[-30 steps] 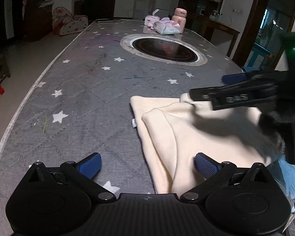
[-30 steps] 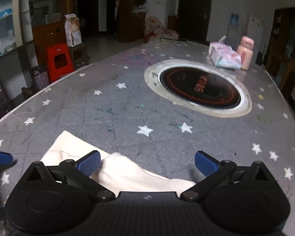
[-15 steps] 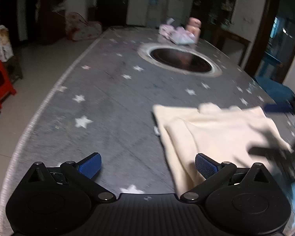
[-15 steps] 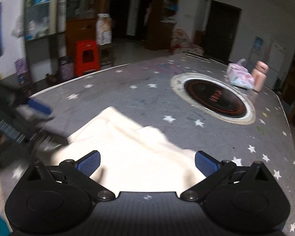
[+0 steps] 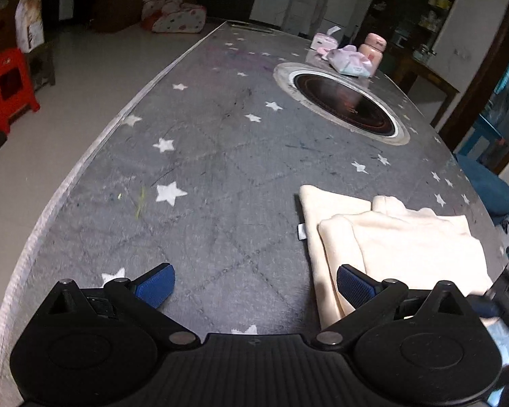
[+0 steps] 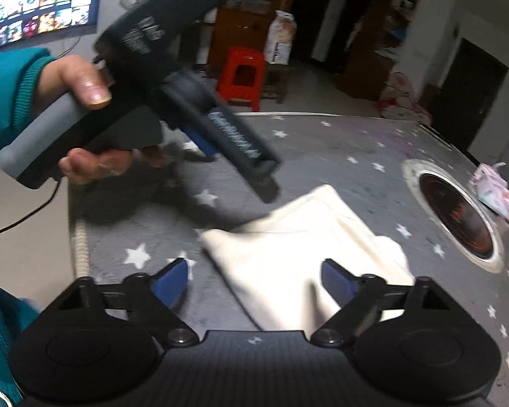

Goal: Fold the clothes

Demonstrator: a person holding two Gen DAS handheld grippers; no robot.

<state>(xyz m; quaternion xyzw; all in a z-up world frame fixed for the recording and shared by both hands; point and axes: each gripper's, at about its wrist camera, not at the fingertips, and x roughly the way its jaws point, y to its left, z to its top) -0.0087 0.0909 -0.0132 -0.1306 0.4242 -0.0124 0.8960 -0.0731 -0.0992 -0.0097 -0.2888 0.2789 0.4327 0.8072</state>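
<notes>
The cream, soft fleece garment (image 5: 407, 247) lies folded in layers on the grey star-patterned table (image 5: 220, 156). Both the left tongs (image 5: 254, 279) and the right tongs (image 6: 254, 279) are spread wide, empty, above it, seemingly leaving the bundle to rest.

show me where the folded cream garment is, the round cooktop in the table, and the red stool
folded cream garment (image 5: 417, 247), left wrist view, on its top folded layer.
round cooktop (image 5: 342, 103), left wrist view, on its dark glass centre.
red stool (image 6: 242, 74), right wrist view, on its front face.
</notes>
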